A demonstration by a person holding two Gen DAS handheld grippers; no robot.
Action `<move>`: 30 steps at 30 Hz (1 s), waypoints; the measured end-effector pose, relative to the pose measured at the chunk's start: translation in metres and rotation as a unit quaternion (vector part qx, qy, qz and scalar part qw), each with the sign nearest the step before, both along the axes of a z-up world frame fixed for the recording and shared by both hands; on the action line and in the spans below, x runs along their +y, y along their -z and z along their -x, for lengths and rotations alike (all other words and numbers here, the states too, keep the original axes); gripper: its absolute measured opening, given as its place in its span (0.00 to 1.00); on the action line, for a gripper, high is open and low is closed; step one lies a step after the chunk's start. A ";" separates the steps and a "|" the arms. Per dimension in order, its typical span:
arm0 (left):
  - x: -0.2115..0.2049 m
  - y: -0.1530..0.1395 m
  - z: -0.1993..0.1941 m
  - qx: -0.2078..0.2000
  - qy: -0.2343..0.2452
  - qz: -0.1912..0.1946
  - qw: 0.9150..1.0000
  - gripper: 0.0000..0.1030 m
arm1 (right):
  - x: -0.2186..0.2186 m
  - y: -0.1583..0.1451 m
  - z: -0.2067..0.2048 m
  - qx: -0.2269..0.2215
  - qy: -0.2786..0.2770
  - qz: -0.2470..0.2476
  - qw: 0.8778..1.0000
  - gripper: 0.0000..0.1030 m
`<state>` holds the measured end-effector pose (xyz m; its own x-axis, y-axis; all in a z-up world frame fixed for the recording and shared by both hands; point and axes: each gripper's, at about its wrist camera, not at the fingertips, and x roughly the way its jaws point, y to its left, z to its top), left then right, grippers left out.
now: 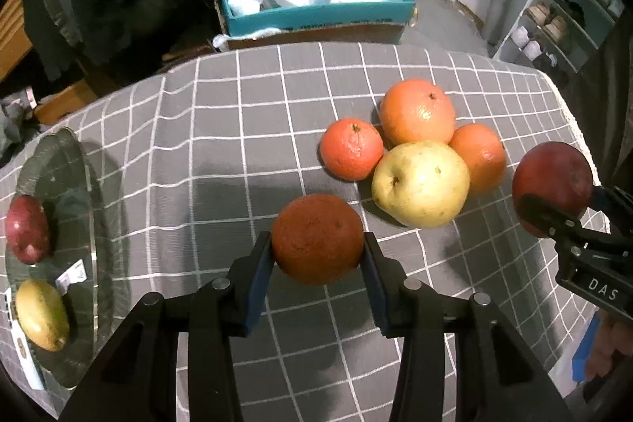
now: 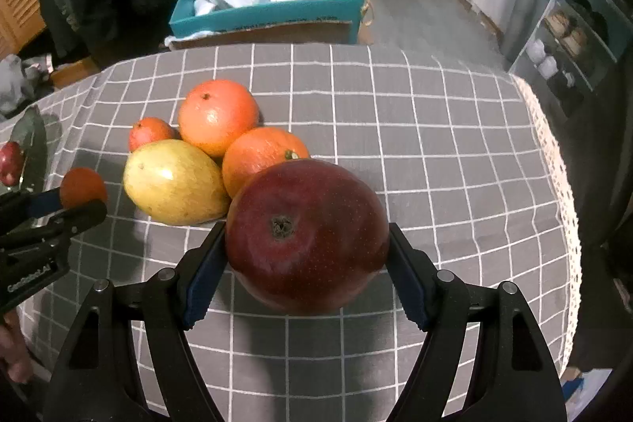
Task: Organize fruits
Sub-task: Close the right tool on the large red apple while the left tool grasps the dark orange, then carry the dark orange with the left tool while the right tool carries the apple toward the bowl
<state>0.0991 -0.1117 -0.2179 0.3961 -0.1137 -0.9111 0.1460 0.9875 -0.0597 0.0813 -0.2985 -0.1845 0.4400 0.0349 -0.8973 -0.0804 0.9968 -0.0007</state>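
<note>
Left wrist view: the left tongs (image 1: 317,252) are clamped on a small orange (image 1: 317,239), pads on opposite flanks at its widest girth, the fruit clear of the cloth. Judged firm, light, with a dimpled skin that grips well; taking it across the middle is sound. A glass plate (image 1: 90,220) at the counter's left edge carries a red fruit (image 1: 27,229) and a yellow-green one (image 1: 41,315). Four fruits sit clustered and touching: two oranges, a mandarin (image 1: 351,149) and a yellow pear (image 1: 421,183).

Right wrist view: the right tongs (image 2: 307,263) hold a large red apple (image 2: 307,238) by its sides, calyx end towards the camera. Judged heavier, hard and smooth-skinned, so liable to slip or bruise under excess pressure.

Surface: a grey checked cloth (image 2: 435,129) covers the counter; soft, slightly rumpled, so round fruit may roll. Beyond it stand a teal box (image 2: 269,12) of bags and shelving at right.
</note>
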 end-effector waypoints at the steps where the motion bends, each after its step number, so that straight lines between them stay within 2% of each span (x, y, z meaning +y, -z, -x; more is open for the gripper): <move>1: 0.001 -0.003 0.001 -0.004 0.000 -0.001 1.000 0.43 | 0.001 -0.004 0.001 -0.004 -0.001 0.000 1.000 0.74; 15: 0.010 -0.055 0.020 -0.061 -0.007 -0.008 0.998 0.43 | 0.010 -0.052 0.013 -0.061 -0.011 -0.002 0.998 0.74; 30: 0.020 -0.105 0.043 -0.123 -0.007 -0.006 0.992 0.43 | 0.016 -0.105 0.036 -0.127 -0.023 -0.008 0.992 0.74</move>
<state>0.0561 -0.0921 -0.1126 0.6080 -0.0965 -0.7880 0.1403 0.9900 -0.0130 0.0451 -0.2822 -0.0799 0.6498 0.0728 -0.7566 -0.1246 0.9921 -0.0116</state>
